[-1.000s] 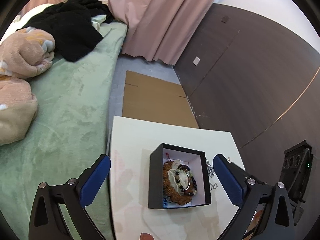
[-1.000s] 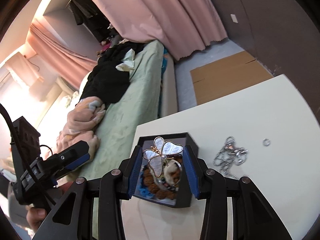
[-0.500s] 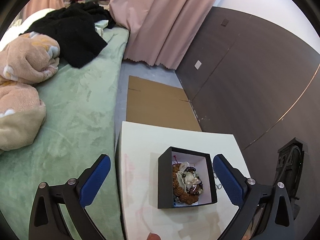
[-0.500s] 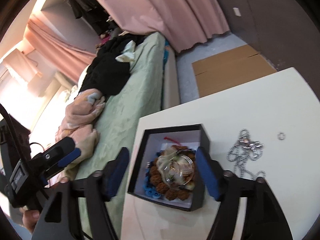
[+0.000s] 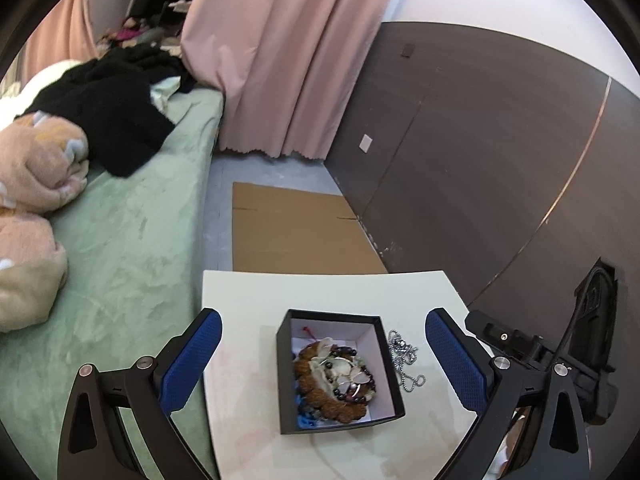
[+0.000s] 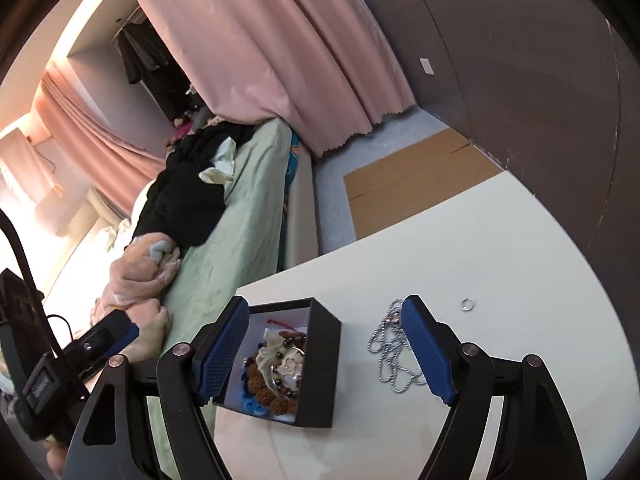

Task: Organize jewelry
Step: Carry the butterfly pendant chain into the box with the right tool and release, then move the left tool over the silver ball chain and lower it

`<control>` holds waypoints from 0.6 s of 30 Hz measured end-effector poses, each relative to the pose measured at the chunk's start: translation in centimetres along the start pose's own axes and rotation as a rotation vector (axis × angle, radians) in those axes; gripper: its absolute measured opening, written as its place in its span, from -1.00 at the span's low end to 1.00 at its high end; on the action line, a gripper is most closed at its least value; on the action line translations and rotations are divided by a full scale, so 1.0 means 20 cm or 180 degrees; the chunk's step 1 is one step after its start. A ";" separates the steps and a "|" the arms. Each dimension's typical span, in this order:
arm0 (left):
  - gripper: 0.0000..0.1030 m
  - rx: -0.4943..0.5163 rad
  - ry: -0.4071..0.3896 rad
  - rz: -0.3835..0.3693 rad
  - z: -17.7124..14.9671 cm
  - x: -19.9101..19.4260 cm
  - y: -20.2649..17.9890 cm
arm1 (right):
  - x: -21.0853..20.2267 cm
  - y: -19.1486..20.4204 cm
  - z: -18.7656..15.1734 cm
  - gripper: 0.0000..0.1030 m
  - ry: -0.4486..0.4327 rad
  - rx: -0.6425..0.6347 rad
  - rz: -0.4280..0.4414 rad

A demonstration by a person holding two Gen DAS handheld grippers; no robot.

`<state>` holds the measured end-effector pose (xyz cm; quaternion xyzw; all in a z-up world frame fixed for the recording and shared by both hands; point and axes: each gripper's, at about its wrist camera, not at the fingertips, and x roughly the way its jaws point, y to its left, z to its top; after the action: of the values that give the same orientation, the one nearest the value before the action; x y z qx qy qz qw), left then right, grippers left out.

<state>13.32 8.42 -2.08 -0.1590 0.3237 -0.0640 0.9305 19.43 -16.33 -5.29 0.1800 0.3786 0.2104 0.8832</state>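
A black jewelry box (image 5: pixel 394 408) with a white lining sits on the white table (image 5: pixel 248 304). It holds a brown bead bracelet (image 5: pixel 316 394), dark beads and a butterfly brooch (image 5: pixel 350 374). The box (image 6: pixel 320 364) also shows in the right wrist view. A silver ball chain (image 5: pixel 404 360) lies on the table right of the box; it shows in the right wrist view too (image 6: pixel 386 354). A small silver ring (image 6: pixel 467 303) lies further right. My left gripper (image 5: pixel 322 362) is open above the box. My right gripper (image 6: pixel 326 350) is open and empty above the box and chain.
A green bed (image 5: pixel 120 240) with pink blankets (image 5: pixel 36 168) and black clothes (image 5: pixel 108 120) borders the table's left edge. Flat cardboard (image 5: pixel 296 232) lies on the floor beyond the table. A dark wall panel (image 5: pixel 480 160) and pink curtain (image 5: pixel 288 60) stand behind.
My right gripper opened and let go of the butterfly brooch, which now lies in the box. The right gripper then shifted right, toward the chain. My left gripper stayed open.
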 end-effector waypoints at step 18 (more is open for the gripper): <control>0.98 0.0045 0.0092 -0.0169 -0.02 0.14 -0.24 | -0.19 -0.30 0.04 0.96 0.0061 0.0406 0.0096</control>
<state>15.19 3.18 -2.48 -0.1600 0.3324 -0.0933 0.9248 19.15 -23.46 -5.33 0.2397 0.3969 0.2008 0.8630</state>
